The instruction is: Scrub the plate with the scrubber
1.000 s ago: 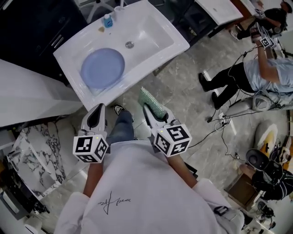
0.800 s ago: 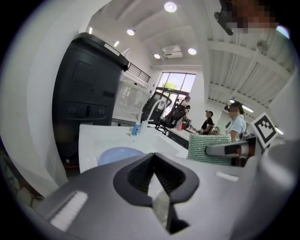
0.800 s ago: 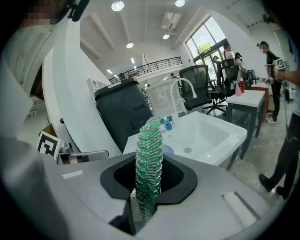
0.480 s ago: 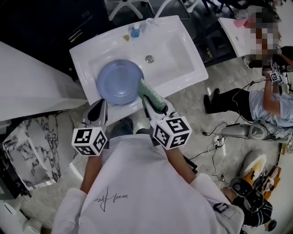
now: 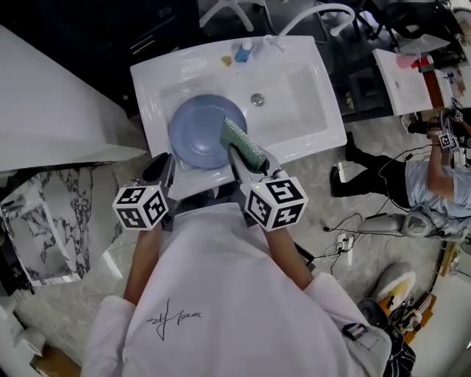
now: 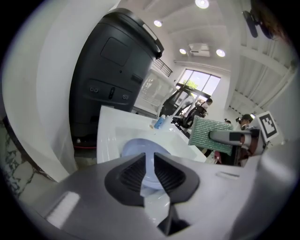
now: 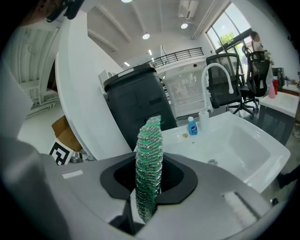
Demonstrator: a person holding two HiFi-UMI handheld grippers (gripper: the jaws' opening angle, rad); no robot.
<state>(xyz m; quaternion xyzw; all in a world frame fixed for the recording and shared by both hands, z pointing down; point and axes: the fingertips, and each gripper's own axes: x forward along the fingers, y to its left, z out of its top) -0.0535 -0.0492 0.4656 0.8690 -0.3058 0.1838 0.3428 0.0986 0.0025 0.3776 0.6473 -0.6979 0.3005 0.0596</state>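
Note:
A round blue plate (image 5: 195, 132) lies flat in the left part of the white sink (image 5: 327, 136); the left gripper view shows this plate (image 6: 137, 146) just beyond the jaws. My right gripper (image 5: 249, 157) is shut on a green mesh scrubber (image 5: 241, 142), which hangs over the plate's right edge. In the right gripper view the scrubber (image 7: 149, 159) stands on edge between the pads of the right gripper (image 7: 149, 185). My left gripper (image 5: 163, 169) is shut and empty at the sink's front rim, short of the plate. Its jaws (image 6: 149, 164) point at the plate.
A drain (image 5: 257, 99) sits mid-basin, with a small blue bottle (image 5: 243, 51) and a curved faucet (image 5: 313, 13) at the back rim. A tall black bin (image 6: 112, 79) stands left of the sink. Marble slabs (image 5: 44, 235) lean at the left. A person (image 5: 438, 184) and cables are on the right.
Both grippers have advanced toward the sink. The scrubber went from short of the sink's front edge to over the plate's right edge. The left gripper reached the front rim.

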